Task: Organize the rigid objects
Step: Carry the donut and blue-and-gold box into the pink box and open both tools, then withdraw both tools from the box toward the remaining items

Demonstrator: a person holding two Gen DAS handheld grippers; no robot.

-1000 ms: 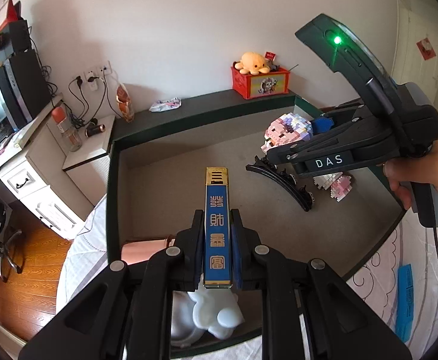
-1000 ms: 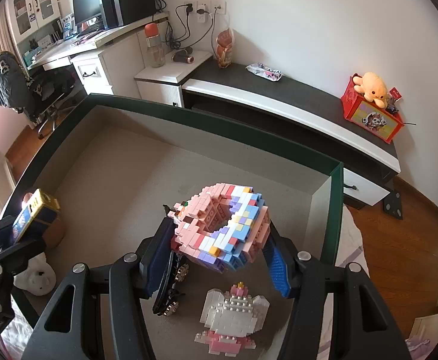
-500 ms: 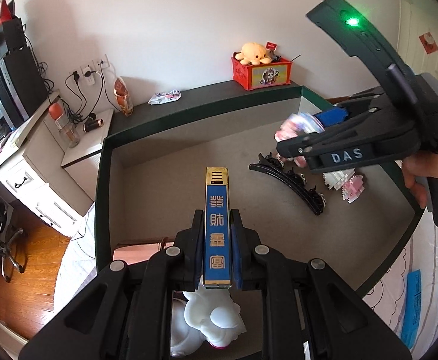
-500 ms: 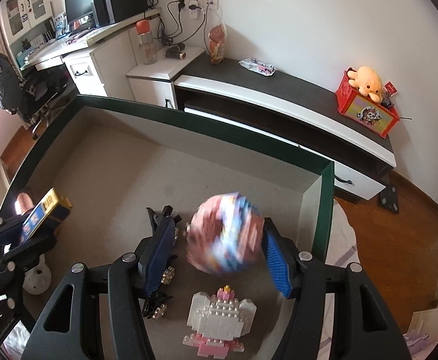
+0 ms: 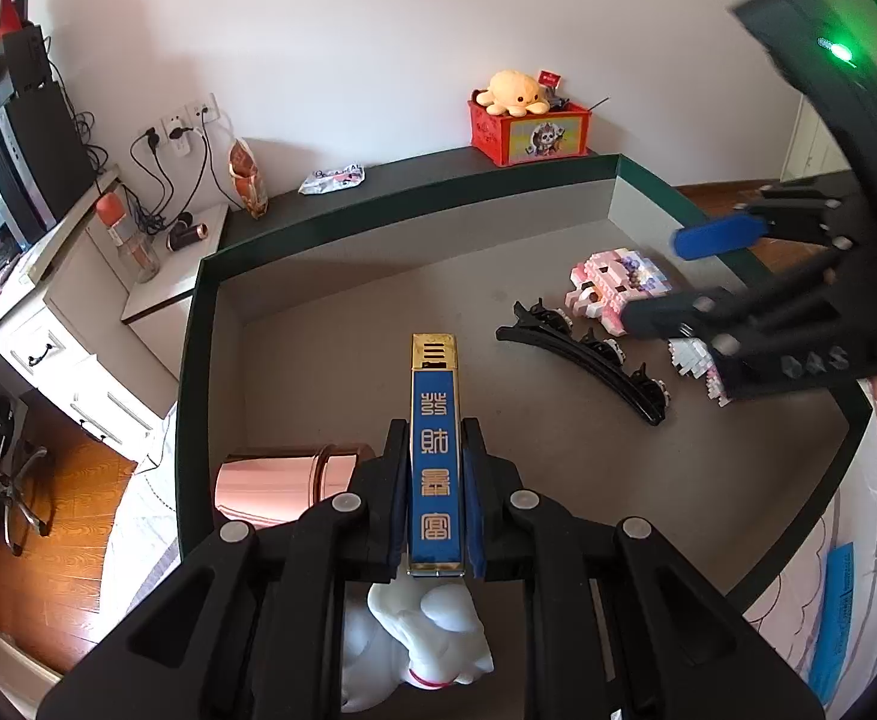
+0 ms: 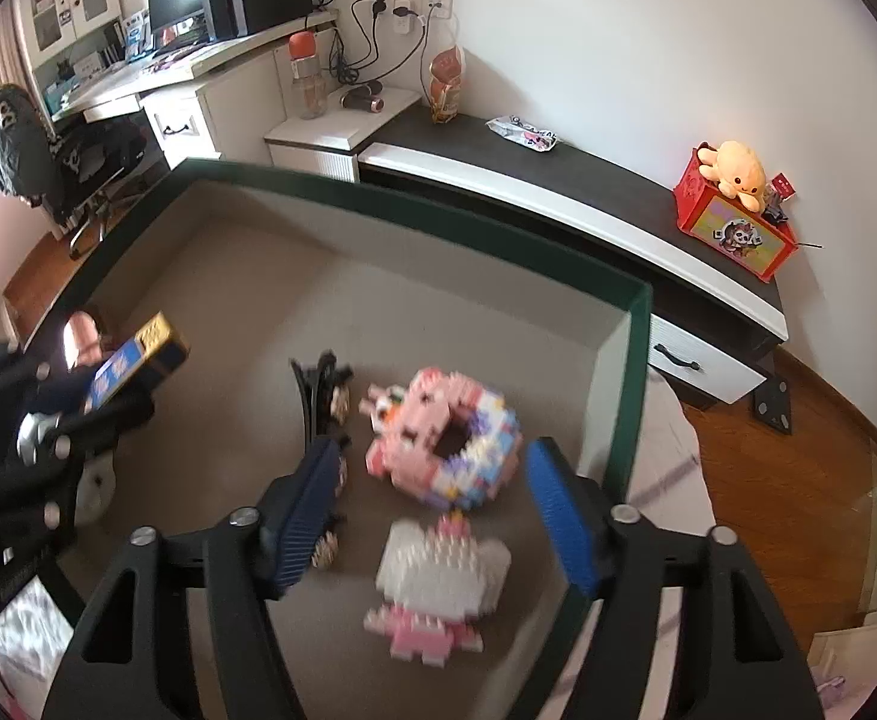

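Pink brick donut (image 6: 445, 439) sat flat on the tray floor, near the right-hand wall of the green-rimmed tray (image 6: 637, 360), just beyond the white-and-pink brick figure (image 6: 438, 588) and right next to the black hair clip (image 6: 318, 414). Looked close to touching the clip, but couldn't tell for sure with the motion blur. Same trio visible from the left wrist cam: donut (image 5: 612, 288), clip (image 5: 588, 360), brick figure (image 5: 696, 366) partly hidden behind the other tool.

Plenty of bare grey floor across the middle and back-left of the tray. Right side pretty crowded though, with the wall close by. Rose-gold cylinder (image 5: 282, 480) lay on its side at the near-left wall, white cat figurine (image 5: 432, 654) tucked under the left tool by the near rim.

Compared with a second ago: donut no longer clamped up off the floor, dropped and resting in the tray now. Half a second back was mid-fall and blurred. Blue bar hadn't budged in its grip.

Right tongs (image 6: 438, 522) spread wide, blue pads either side of empty air above the two brick pieces, gripping nothing, touching nothing as far as visible. Left tongs (image 5: 437, 504) clamped tight on the blue-and-gold bar (image 5: 434, 450), held lengthwise pointing out over the tray floor, clear of everything.
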